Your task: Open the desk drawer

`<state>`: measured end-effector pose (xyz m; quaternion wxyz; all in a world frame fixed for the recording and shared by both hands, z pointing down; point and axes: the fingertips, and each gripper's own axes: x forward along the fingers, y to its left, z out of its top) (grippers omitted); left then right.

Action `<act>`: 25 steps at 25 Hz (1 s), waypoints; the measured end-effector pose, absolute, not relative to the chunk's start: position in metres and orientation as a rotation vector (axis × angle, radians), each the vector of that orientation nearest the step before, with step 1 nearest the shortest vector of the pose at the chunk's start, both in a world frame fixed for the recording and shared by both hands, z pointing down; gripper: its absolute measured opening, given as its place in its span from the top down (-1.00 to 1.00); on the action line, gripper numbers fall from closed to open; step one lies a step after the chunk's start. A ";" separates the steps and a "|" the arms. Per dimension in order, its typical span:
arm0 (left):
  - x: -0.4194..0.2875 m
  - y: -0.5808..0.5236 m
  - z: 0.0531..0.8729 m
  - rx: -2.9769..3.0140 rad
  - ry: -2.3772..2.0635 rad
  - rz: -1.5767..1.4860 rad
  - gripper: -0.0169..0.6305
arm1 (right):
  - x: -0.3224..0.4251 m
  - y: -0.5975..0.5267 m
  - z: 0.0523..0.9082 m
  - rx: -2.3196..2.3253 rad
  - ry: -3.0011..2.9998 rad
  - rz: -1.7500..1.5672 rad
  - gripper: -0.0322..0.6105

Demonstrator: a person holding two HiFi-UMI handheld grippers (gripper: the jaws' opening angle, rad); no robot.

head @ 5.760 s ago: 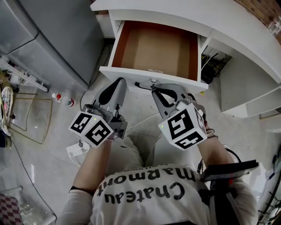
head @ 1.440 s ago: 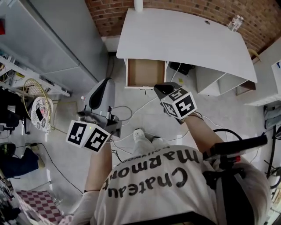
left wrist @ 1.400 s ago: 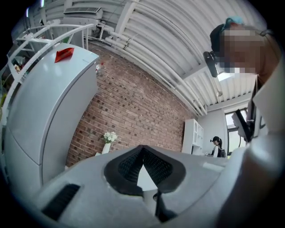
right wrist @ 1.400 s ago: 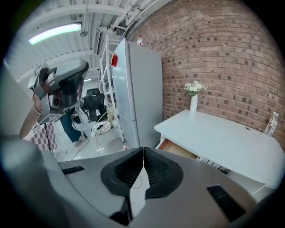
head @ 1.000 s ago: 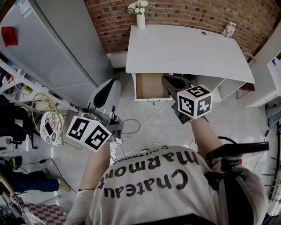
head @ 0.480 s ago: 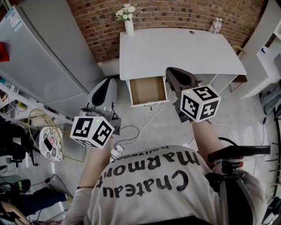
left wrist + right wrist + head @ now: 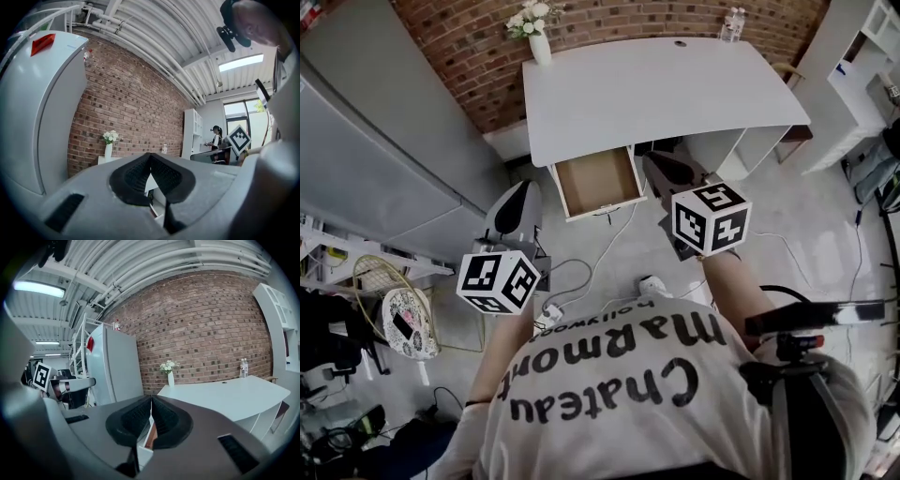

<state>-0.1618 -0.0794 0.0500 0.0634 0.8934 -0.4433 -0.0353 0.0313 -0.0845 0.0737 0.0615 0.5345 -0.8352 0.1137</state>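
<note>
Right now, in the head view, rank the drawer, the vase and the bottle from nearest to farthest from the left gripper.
1. Drawer: open under the left end of the desk, just ahead and to the right of the left gripper.
2. Vase: on the desk's back left corner.
3. Bottle: at the desk's back right, farthest.
</note>
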 end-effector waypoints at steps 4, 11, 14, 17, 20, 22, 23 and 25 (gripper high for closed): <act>-0.154 -0.086 0.078 2.652 -1.354 -0.039 0.91 | 0.039 -0.091 0.094 1.569 -2.494 0.323 0.85; -0.154 -0.113 0.108 2.503 -1.411 -0.026 0.91 | 0.064 -0.120 0.120 1.593 -2.514 0.512 0.86; -0.150 -0.125 0.104 2.498 -1.414 -0.035 0.91 | 0.070 -0.134 0.121 1.589 -2.508 0.530 0.86; -0.149 -0.133 0.099 2.503 -1.429 -0.051 0.91 | 0.072 -0.146 0.118 1.579 -2.504 0.502 0.86; -0.145 -0.136 0.097 2.502 -1.439 -0.056 0.91 | 0.075 -0.150 0.117 1.563 -2.499 0.478 0.86; -0.141 -0.137 0.097 2.498 -1.436 -0.059 0.91 | 0.079 -0.151 0.118 1.564 -2.494 0.479 0.86; -0.140 -0.137 0.097 2.497 -1.433 -0.061 0.91 | 0.080 -0.152 0.118 1.565 -2.491 0.483 0.86; -0.141 -0.138 0.096 2.496 -1.428 -0.063 0.91 | 0.080 -0.153 0.119 1.567 -2.484 0.488 0.86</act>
